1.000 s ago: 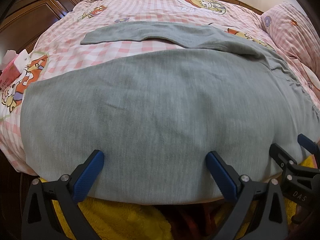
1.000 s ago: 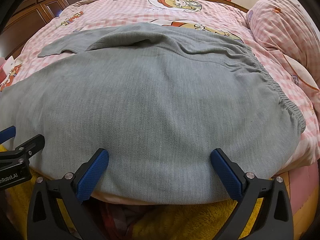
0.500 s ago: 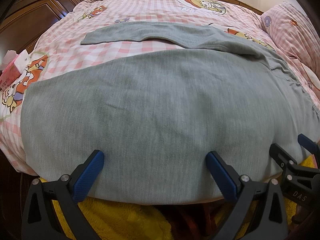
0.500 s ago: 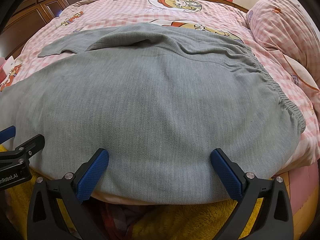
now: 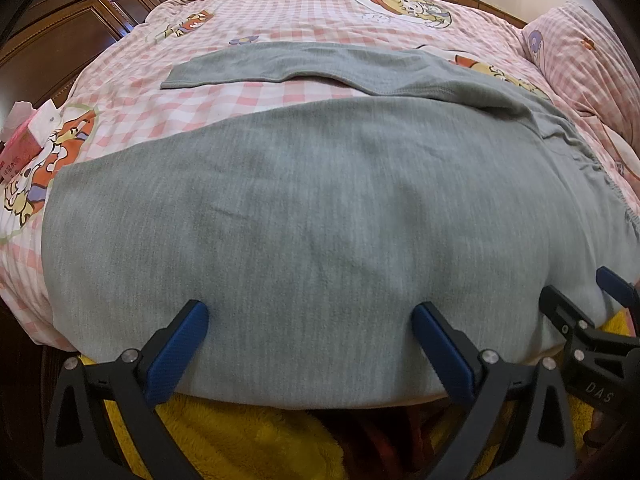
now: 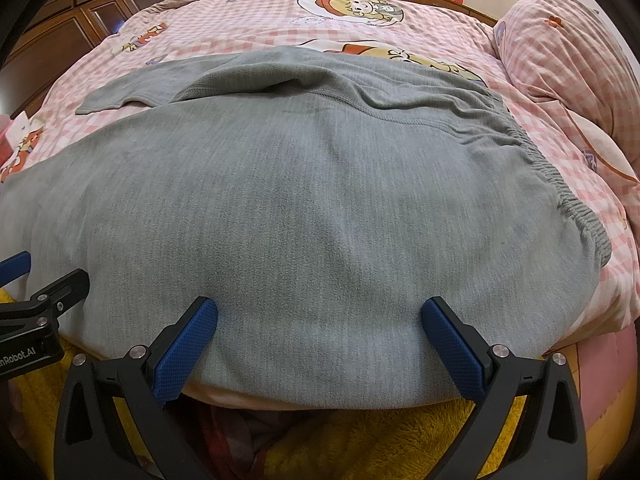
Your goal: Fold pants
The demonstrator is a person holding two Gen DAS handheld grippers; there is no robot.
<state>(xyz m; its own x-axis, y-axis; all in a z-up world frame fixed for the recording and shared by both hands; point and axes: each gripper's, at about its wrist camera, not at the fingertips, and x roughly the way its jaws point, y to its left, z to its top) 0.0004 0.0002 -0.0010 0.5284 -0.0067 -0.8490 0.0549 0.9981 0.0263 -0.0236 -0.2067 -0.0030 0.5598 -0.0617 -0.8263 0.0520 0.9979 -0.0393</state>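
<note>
Here both claws, left claw (image 5: 310, 320) and right claw (image 6: 320, 314), gape empty at the near hem of the grey pants (image 5: 320, 208), long axis running left-right, waistband (image 6: 568, 196) nearer the right.

No visible change: pants (image 5: 320, 208), both tools unmoved.

grey pants (image 5: 320, 208) spread flat, pink bedspread (image 5: 320, 12)

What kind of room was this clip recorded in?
Most likely a home bedroom. The grey pants lie spread on a bed with a pink checked cartoon-print cover, a matching pillow sits at the right, and dark wooden cabinetry stands behind.
</note>
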